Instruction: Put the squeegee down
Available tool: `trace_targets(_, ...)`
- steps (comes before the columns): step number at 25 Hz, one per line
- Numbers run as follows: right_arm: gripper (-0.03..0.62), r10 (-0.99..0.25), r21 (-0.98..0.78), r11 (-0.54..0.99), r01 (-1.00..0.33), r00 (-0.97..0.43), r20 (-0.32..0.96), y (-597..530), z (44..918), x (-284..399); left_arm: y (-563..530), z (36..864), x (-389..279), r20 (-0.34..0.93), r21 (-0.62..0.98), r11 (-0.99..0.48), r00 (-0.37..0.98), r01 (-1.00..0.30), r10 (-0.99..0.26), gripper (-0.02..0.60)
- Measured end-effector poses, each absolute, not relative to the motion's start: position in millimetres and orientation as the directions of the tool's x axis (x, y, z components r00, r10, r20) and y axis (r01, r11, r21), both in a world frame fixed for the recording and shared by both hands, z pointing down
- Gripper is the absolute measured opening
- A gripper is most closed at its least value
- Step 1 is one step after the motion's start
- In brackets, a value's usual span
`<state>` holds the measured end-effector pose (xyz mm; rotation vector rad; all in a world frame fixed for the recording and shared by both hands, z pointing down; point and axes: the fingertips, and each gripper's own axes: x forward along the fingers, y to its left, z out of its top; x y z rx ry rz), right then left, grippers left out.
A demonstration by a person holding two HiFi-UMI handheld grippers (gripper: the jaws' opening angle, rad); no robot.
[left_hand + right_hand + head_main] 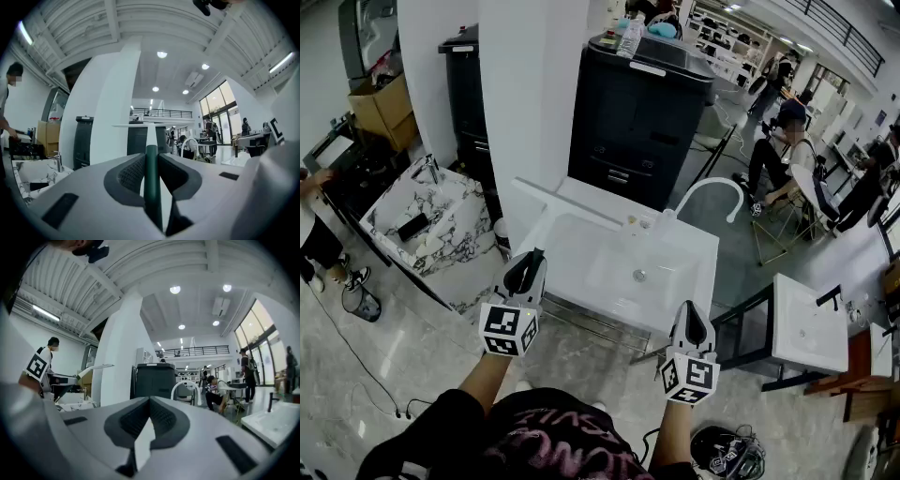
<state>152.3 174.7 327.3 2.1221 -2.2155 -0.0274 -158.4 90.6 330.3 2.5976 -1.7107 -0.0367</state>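
My left gripper (528,265) is shut on the squeegee's dark green handle (151,173). Its white stem rises to a long white blade (152,125). In the head view that blade (567,202) hangs over the back left corner of the white sink (705,246). The right gripper view shows the same blade (96,367) at the left. My right gripper (691,323) is shut with nothing between its jaws, and it hovers at the sink's front right edge. In its own view the right gripper (150,401) has its pads meeting.
A white curved faucet (713,190) stands at the sink's back. Behind it are a black cabinet (642,108) and a white pillar (530,84). A marble basin (427,225) lies to the left, another white sink (811,323) to the right. People sit at the back right (778,155).
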Motion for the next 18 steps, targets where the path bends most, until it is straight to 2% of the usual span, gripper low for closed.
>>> trace_targets(18,0.021,-0.998,0.111,0.066,-0.992,-0.063,0.031,179.3,330.0,136.0,95.7,342.9,-166.1,0.018,0.057,-0.389,0.391,-0.919,-0.92,0.095)
